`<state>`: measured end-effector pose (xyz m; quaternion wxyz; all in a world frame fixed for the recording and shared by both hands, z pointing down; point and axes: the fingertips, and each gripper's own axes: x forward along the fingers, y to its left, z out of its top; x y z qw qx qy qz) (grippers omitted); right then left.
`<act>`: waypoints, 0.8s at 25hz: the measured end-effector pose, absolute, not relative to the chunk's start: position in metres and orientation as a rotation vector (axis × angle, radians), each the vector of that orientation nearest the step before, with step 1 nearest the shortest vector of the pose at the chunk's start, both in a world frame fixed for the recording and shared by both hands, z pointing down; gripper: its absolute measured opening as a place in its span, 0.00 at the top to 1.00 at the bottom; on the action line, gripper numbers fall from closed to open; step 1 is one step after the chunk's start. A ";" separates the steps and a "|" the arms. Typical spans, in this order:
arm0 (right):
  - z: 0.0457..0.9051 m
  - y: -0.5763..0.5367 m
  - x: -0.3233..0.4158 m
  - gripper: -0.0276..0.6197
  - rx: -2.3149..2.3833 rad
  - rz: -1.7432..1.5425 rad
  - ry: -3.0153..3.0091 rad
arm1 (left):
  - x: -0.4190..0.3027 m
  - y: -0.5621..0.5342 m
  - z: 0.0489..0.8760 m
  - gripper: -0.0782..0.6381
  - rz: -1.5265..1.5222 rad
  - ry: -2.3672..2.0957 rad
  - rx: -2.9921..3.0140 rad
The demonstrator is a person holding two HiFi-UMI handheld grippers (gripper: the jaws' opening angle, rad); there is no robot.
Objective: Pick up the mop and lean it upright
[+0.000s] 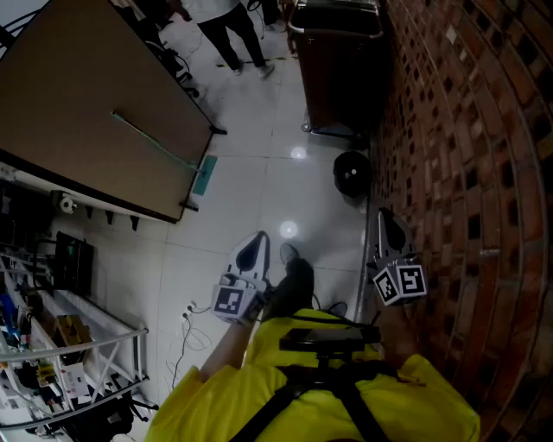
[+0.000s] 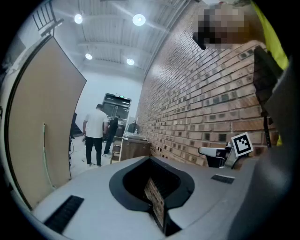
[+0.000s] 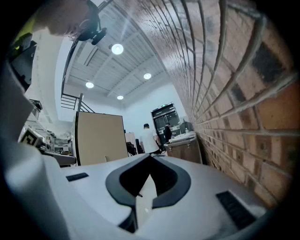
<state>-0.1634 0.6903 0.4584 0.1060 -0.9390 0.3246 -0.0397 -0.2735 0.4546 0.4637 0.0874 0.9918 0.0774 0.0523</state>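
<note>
The mop leans against a big brown board; its thin green handle [image 1: 155, 142] runs down to a teal head [image 1: 204, 175] on the white floor. The handle shows as a faint pale line [image 2: 44, 150] on the board in the left gripper view. My left gripper [image 1: 257, 242] is held low in front of me, well short of the mop, shut with nothing in it. My right gripper [image 1: 385, 220] hangs close to the brick wall [image 1: 467, 173], also shut and empty. In the gripper views, both the left gripper [image 2: 151, 161] and the right gripper [image 3: 149, 157] point down the room.
A dark cabinet [image 1: 337, 60] stands against the wall ahead, with a black round object [image 1: 352, 173] on the floor before it. People [image 1: 229, 26] stand at the far end. Cluttered shelves [image 1: 52, 345] line the left, and cables [image 1: 194, 319] lie on the floor.
</note>
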 end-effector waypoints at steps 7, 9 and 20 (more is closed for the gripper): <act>0.479 0.637 -0.039 0.95 -2.810 -0.177 0.928 | -0.115 0.384 0.465 0.88 0.068 0.287 2.984; 0.466 0.608 -0.003 0.95 -2.825 -0.165 0.988 | -0.074 0.354 0.449 0.88 0.022 0.283 2.979; 0.456 0.398 0.154 0.95 -2.718 -0.168 1.464 | 0.046 0.171 0.440 0.88 0.017 -0.026 3.002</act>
